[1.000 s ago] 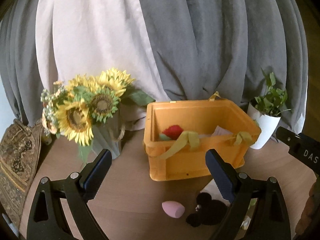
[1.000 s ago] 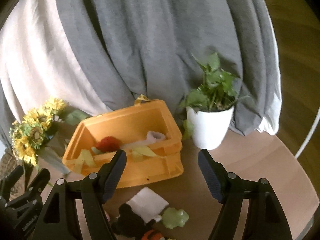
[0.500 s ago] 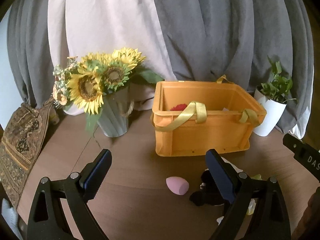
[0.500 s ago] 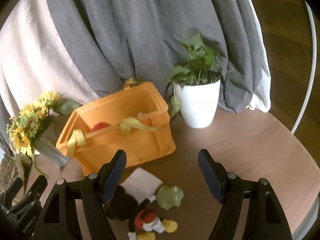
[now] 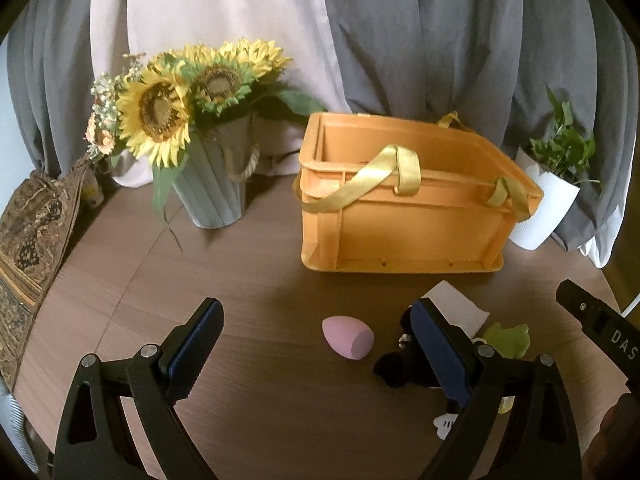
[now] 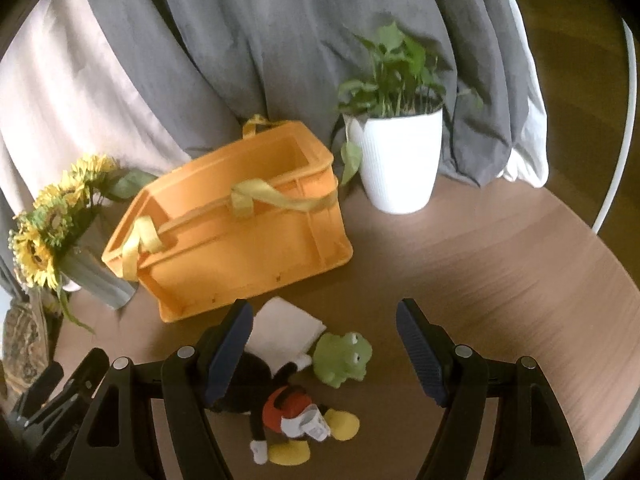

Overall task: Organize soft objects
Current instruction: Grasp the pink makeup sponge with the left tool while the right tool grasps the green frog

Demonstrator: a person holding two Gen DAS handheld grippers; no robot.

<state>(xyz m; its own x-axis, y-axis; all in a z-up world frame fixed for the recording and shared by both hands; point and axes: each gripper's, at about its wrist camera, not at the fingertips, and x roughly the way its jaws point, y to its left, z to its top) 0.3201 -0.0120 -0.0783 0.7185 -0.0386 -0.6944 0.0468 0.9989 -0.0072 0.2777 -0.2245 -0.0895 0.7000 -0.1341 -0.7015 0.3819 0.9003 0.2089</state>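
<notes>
Tools lower than before, orange crate (image 5: pixel 404 216) interior hidden, both tools gaping

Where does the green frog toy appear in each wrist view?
Left wrist: green frog toy at lower right, only partly seen, behind the left claw's right finger.
Right wrist: fully visible, low centre, between the right claw's fingers.
Shared landmark: the white folded cloth in front of the orange crate.
</notes>
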